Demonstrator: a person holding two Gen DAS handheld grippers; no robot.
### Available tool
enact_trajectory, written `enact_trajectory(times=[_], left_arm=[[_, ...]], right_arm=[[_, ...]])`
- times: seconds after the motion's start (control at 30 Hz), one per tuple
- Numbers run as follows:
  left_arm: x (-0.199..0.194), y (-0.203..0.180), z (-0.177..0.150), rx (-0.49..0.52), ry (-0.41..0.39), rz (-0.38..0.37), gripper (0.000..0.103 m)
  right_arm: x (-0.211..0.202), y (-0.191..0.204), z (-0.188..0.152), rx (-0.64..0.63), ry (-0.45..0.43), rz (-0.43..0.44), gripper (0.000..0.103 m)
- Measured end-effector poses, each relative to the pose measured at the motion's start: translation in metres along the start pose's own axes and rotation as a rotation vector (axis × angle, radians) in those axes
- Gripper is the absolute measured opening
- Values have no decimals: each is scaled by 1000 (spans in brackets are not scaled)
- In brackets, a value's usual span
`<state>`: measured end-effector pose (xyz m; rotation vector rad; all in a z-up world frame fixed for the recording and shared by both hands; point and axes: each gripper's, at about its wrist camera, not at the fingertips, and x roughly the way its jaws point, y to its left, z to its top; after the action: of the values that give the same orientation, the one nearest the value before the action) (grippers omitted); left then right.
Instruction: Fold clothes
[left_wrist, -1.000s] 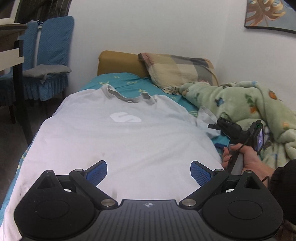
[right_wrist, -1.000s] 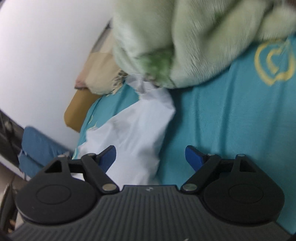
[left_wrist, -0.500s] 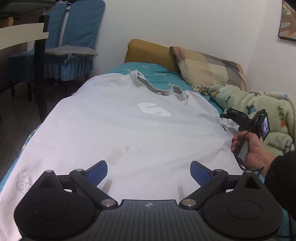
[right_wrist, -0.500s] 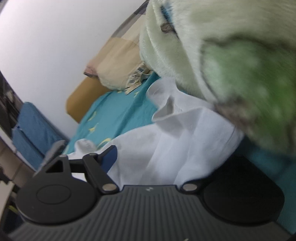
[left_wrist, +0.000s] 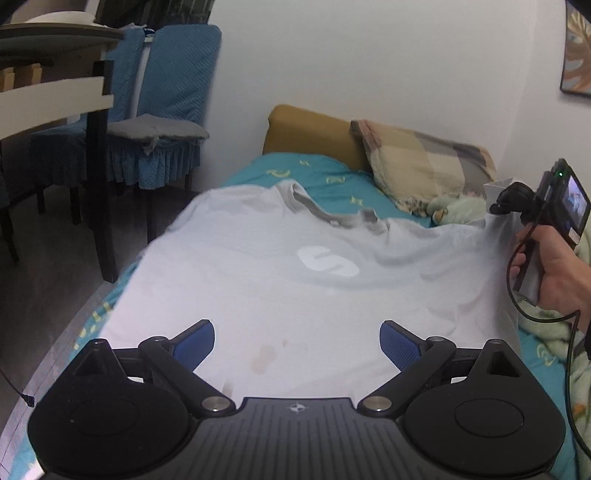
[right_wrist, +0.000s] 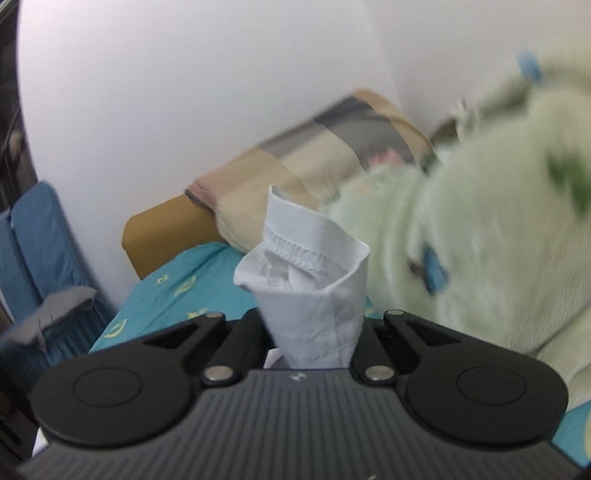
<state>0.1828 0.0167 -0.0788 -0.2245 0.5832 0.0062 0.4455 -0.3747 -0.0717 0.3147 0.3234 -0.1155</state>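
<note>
White cotton T-shirt (left_wrist: 295, 295) with a grey collar lies face-up along the teal bedsheet (left_wrist: 325, 173), its long axis running from your left gripper (left_wrist: 297, 341) up to the collar by the checked pillow (left_wrist: 417, 162). You've got your right gripper (right_wrist: 312, 332) clamped on the sleeve (right_wrist: 310, 273), lifting it clear of the fluffy green blanket (right_wrist: 480, 221), likely to fold it inward. Your left gripper's blue pads (left_wrist: 194, 341) are spread wide over the hem, holding nothing.
</note>
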Motion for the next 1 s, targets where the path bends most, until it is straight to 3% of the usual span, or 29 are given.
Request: enact_trajectory(times=[0.1,0.23,0.43,0.63,0.67,0.7,0.77,0.87,1.0], left_arm=[[-17,17,15,-19,-35,-1,97],[-33,47,31,-25,-71,5,97],[-35,84,38,14,-114,42,98],[-8,101,30,-21,-50,39,98],[-4,103,29,-28,-39,35,98],[0,105,28,-34,-28,30,98],[8,109,26,-48,-6,21,98],[16,114,23,-66,16,10,98],[1,110,27,-60,-17,2,98]], right_arm=[[-22,61,9,-134,-40,-27,6],[-32,151,-6,-311,-81,-8,6],[-5,257,-83,-457,-5,87,6],[44,291,-166,-566,151,134,8],[51,288,-171,-548,201,151,19],[58,285,-176,-530,250,168,46],[53,276,-178,-458,272,209,82],[34,269,-166,-403,259,274,84],[-17,263,-142,-411,203,311,84]])
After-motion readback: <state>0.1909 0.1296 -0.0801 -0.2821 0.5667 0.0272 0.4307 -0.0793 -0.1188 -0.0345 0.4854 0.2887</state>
